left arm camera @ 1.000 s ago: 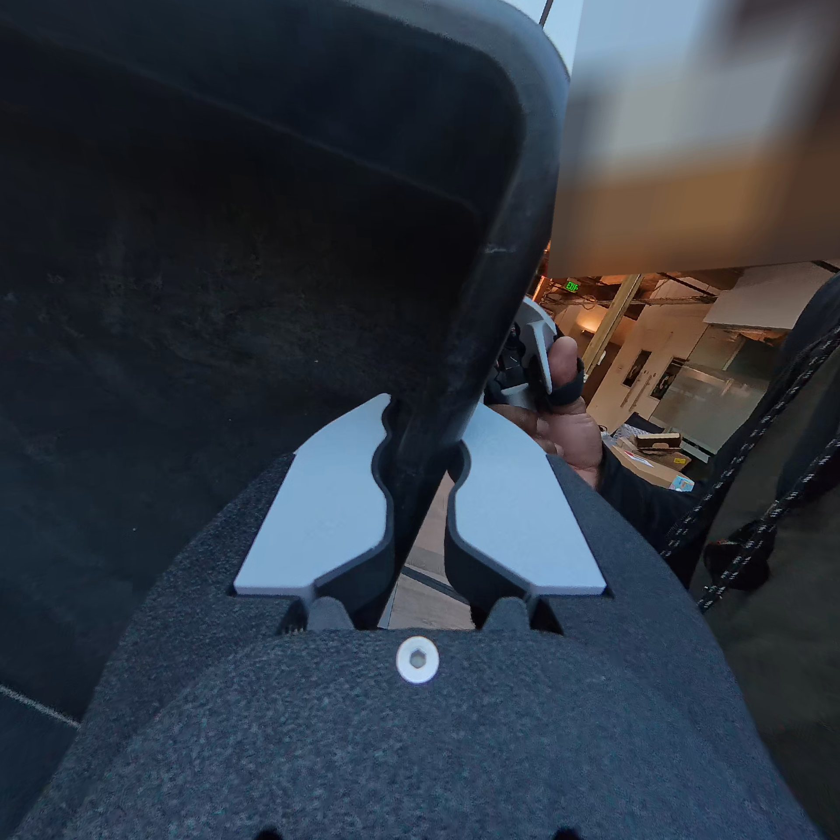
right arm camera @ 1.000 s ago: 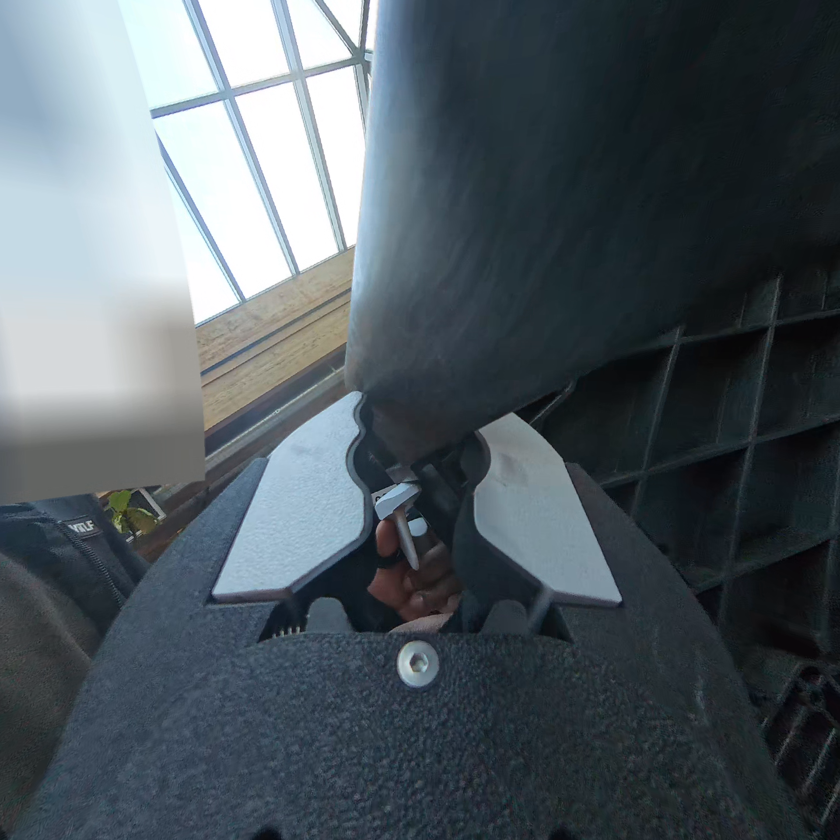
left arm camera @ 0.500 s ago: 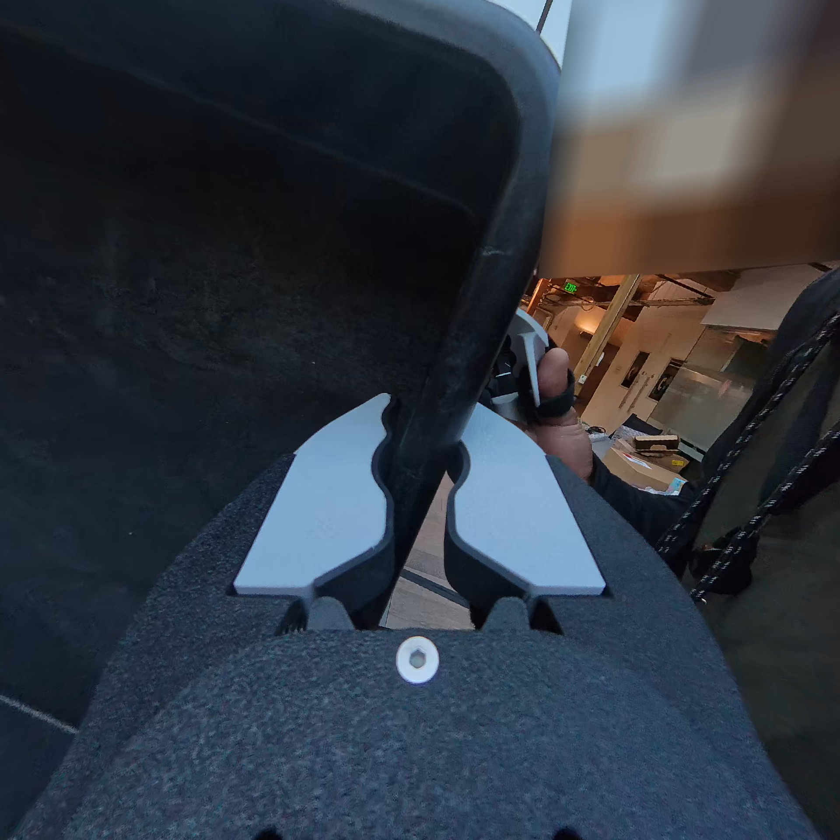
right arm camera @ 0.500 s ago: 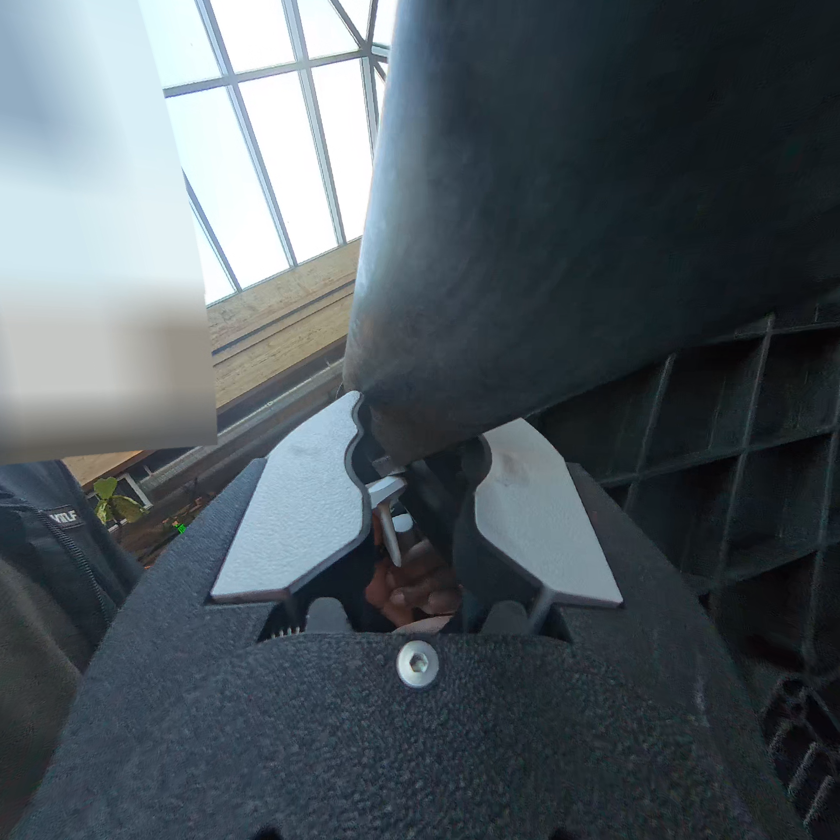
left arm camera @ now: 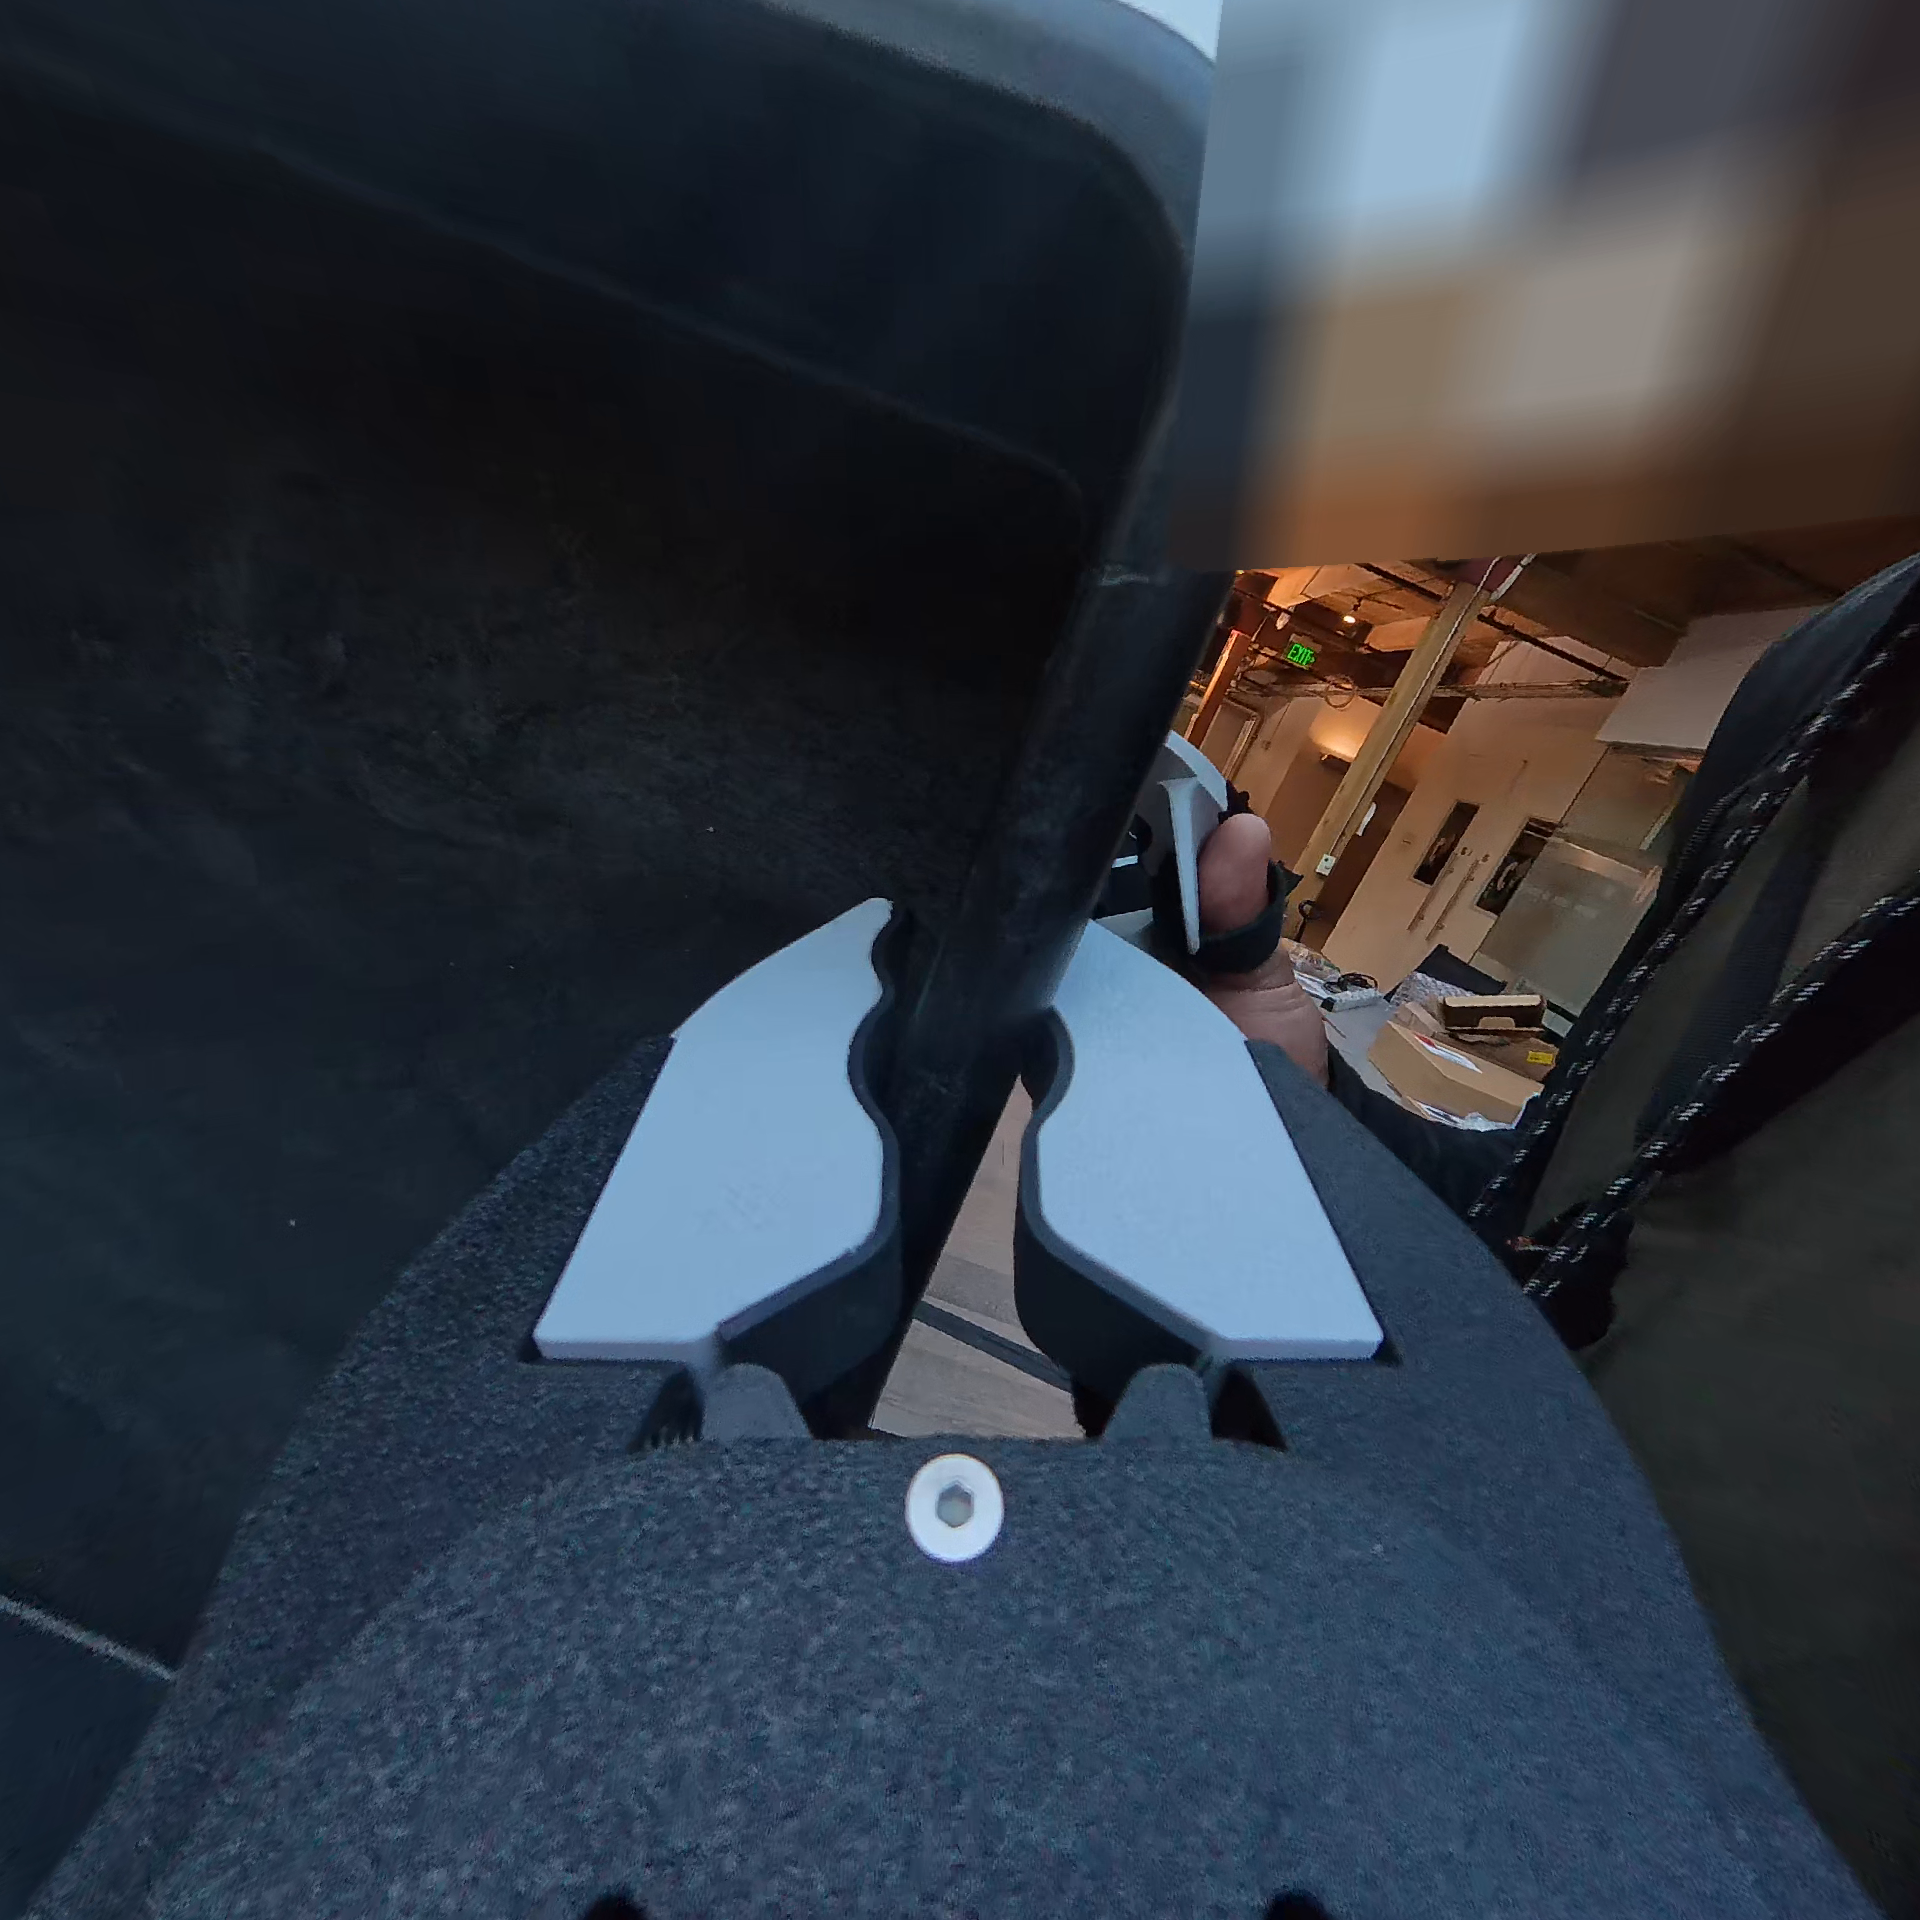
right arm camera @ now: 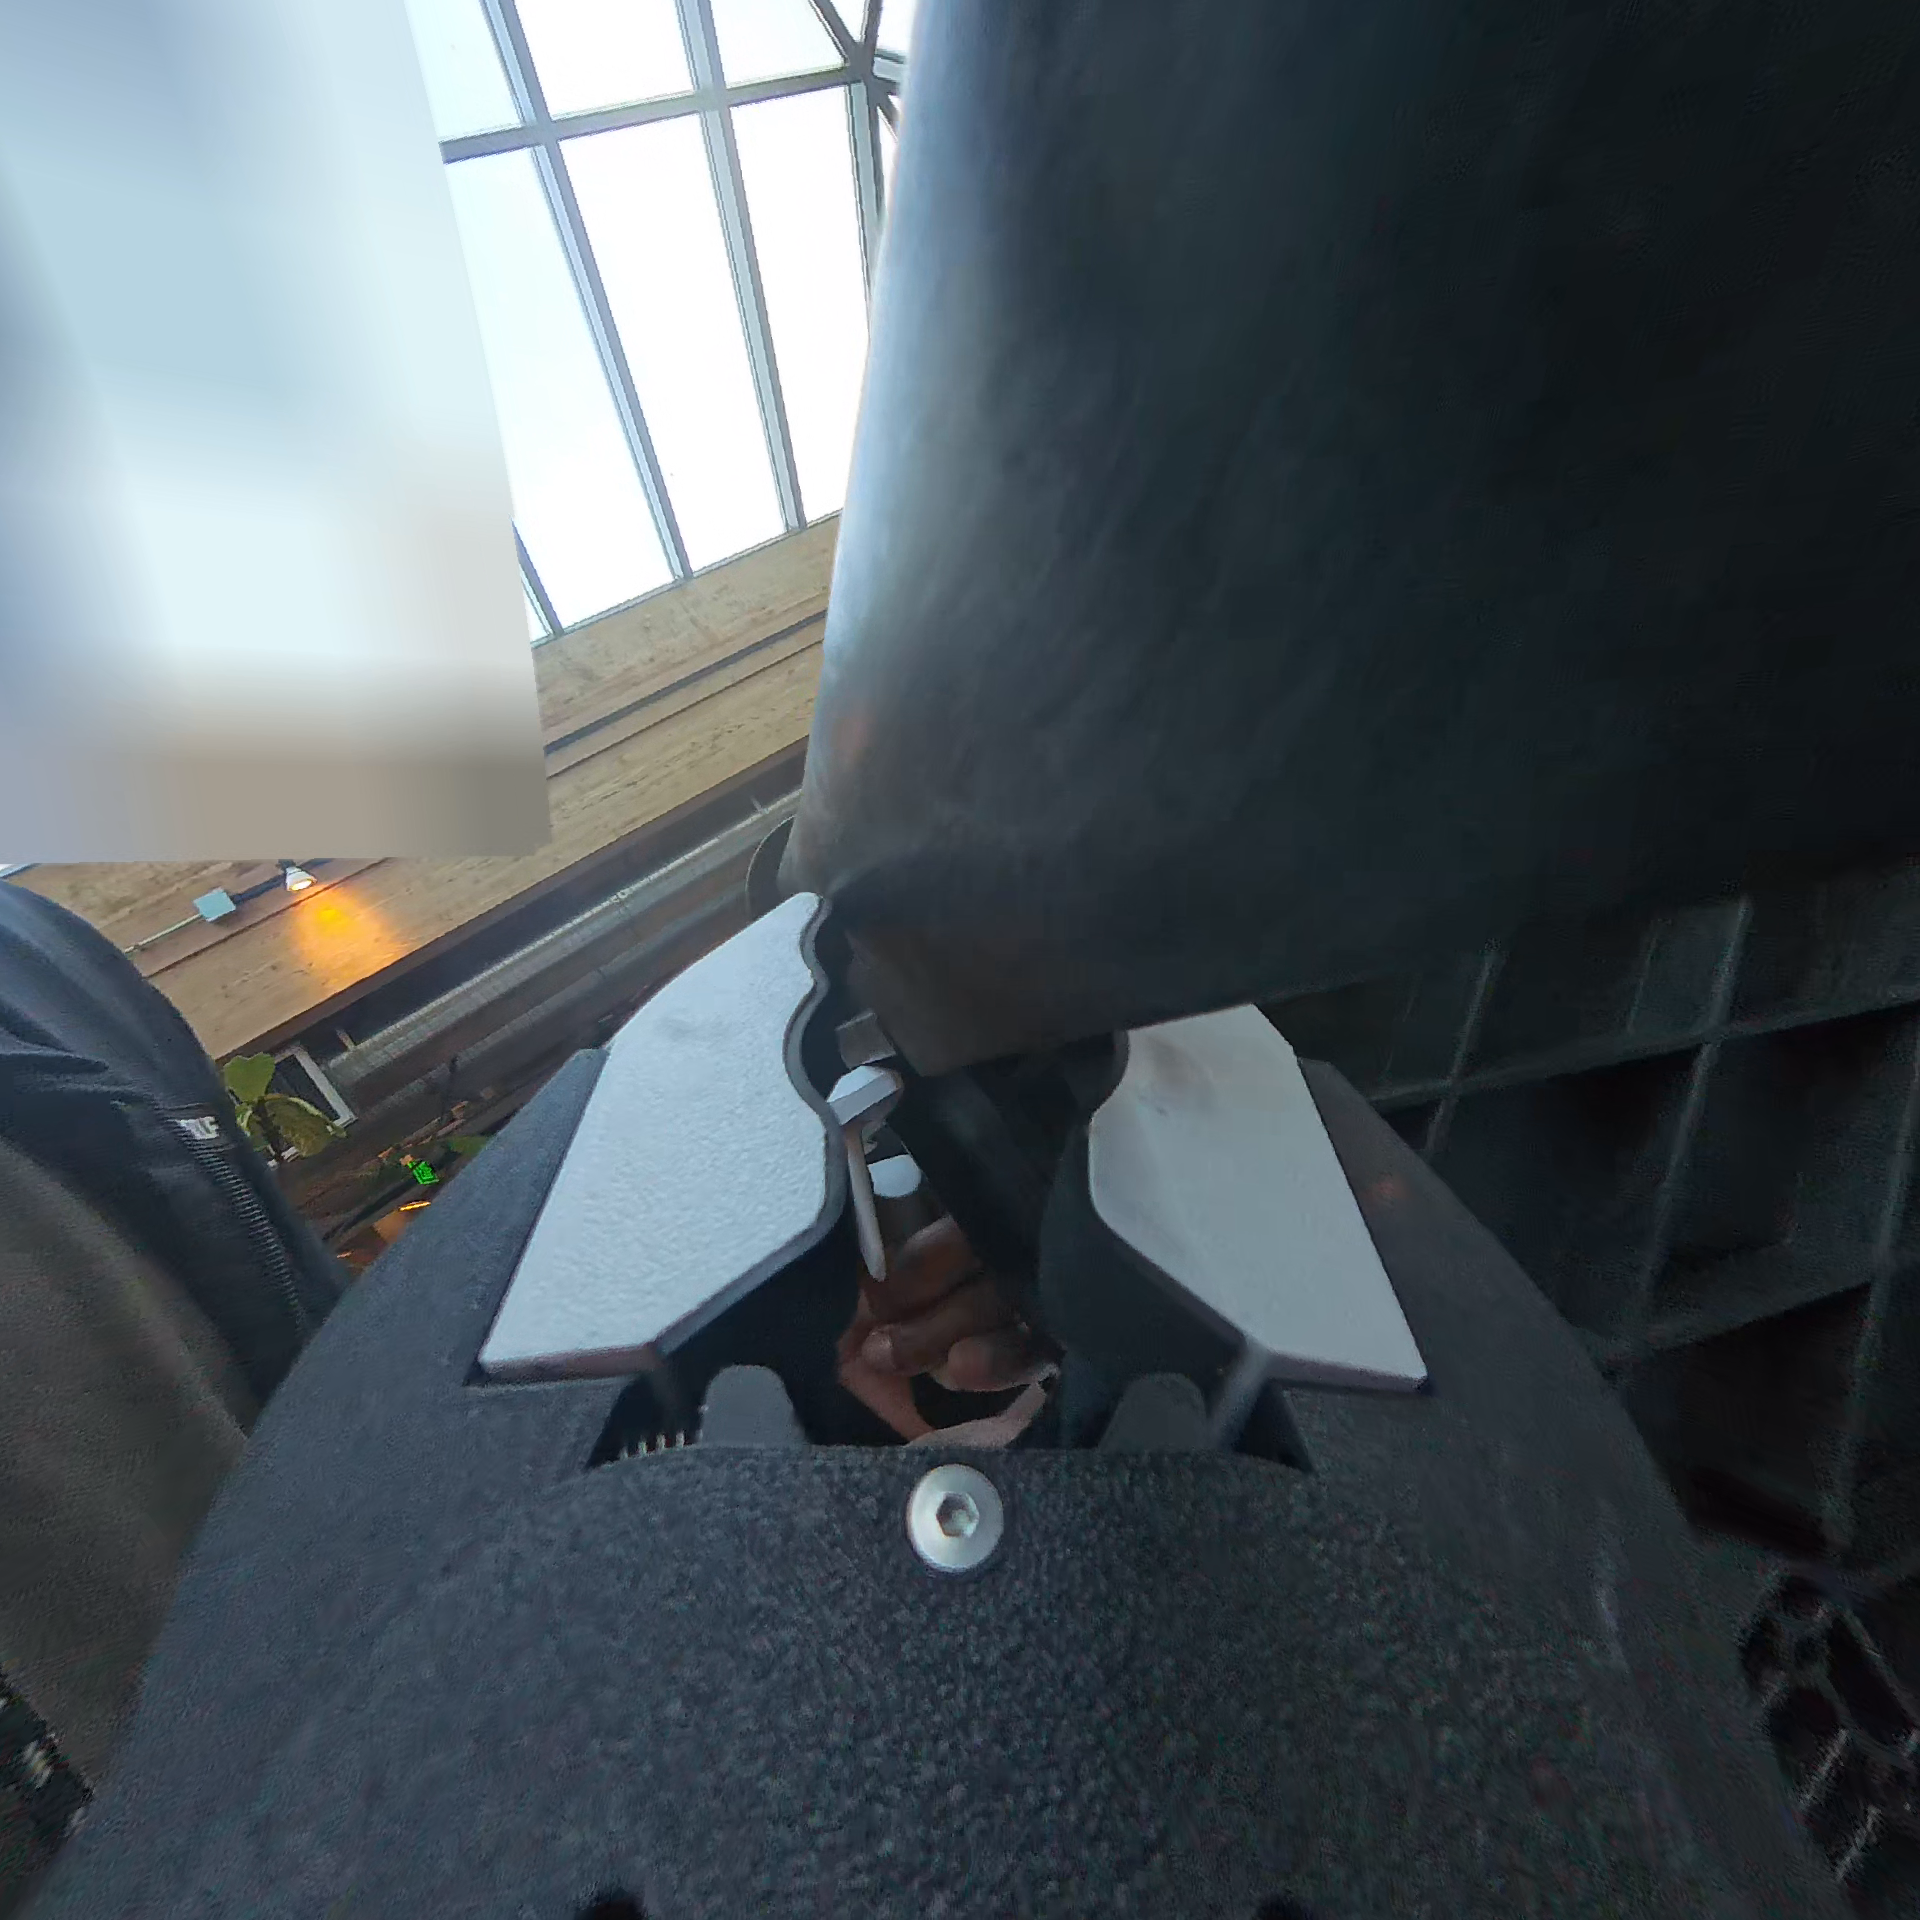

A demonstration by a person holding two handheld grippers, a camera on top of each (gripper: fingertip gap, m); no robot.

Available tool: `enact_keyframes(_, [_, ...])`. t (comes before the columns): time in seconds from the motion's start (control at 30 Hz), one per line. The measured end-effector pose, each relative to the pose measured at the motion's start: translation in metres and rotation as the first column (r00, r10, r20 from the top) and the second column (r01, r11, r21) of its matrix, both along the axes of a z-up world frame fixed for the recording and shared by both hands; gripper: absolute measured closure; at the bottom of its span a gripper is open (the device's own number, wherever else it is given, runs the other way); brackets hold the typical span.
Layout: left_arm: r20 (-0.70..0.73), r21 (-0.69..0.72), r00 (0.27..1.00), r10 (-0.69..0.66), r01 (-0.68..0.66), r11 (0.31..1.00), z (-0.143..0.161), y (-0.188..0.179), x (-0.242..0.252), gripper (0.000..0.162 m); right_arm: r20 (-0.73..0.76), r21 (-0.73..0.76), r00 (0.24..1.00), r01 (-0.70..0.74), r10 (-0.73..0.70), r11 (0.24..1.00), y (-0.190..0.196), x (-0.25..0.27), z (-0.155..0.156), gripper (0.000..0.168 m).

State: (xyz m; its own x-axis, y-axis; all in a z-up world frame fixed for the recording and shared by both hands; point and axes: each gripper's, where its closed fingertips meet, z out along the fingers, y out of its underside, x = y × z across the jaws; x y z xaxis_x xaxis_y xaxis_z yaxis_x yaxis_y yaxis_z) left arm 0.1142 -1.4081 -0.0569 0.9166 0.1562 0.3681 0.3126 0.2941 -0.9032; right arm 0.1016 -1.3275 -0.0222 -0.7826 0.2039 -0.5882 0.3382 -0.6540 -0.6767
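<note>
A large black plastic bin is held up in the air between both grippers. The left wrist view looks into its dark inside (left arm camera: 520, 623). The right wrist view shows its smooth outer wall (right arm camera: 1351, 468) and ribbed underside (right arm camera: 1662, 1143). My left gripper (left arm camera: 977, 935) is shut on the bin's rim (left arm camera: 1132, 644). My right gripper (right arm camera: 966, 987) is shut on the rim at the opposite side. A hand on the right gripper's handle (left arm camera: 1236, 883) shows past the rim in the left wrist view. A hand (right arm camera: 935, 1330) shows between the fingers in the right wrist view.
A person's dark jacket with cords (left arm camera: 1766, 1039) is close on the right. Cardboard boxes (left arm camera: 1444, 1070) lie on a table farther off. A skylight (right arm camera: 675, 312), a wooden ceiling (right arm camera: 675, 665), a lamp (right arm camera: 322, 914) and a plant (right arm camera: 270, 1101) show in the right wrist view. The left gripper's tips are roughly 10 centimetres from the right gripper's.
Both grippers keep their hold on the bin. The right wrist view has swung, bringing a lit lamp into sight. The far hand sits slightly higher in the left wrist view.
</note>
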Motion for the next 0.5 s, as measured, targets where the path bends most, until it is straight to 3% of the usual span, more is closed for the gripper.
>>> enact_keyframes(0.5, [-0.01,-0.009,1.0,-0.021,0.021,1.0,-0.001,0.0035,0.0033,0.144,0.004,-0.004,1.0,0.002,-0.002,1.0,-0.0024,-0.005,0.0041,0.117])
